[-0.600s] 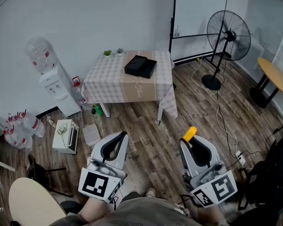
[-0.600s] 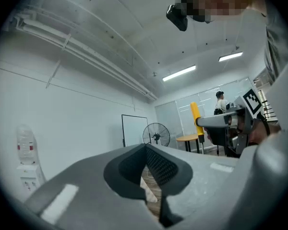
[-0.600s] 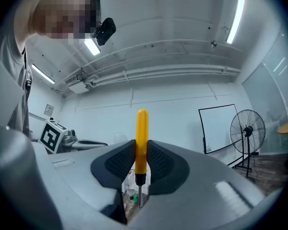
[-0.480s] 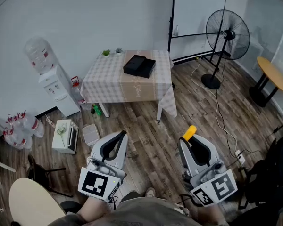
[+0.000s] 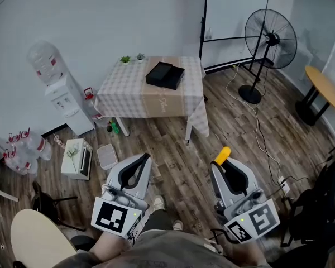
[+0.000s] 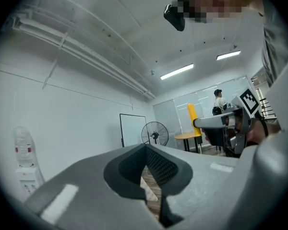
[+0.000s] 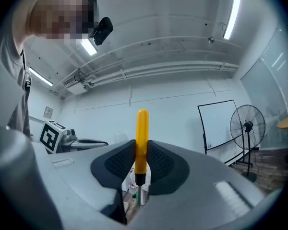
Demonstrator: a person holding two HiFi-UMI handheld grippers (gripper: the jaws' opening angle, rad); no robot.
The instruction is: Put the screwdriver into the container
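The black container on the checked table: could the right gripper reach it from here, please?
Probably not yet: the right gripper, shut on the screwdriver, is well short of the container, with bare floor between. Nothing blocks the walk over.

Hid the screwdriver [image 5: 223,156], bar its yellow handle end, within the right tongs [image 5: 227,171] overhead, and left the container [image 5: 165,75] on the bench [image 5: 128,89] too small to see inside.

container [image 5: 165,75] on table [image 5: 128,91], fan [image 5: 270,32] right — dispenser [image 5: 62,96] left
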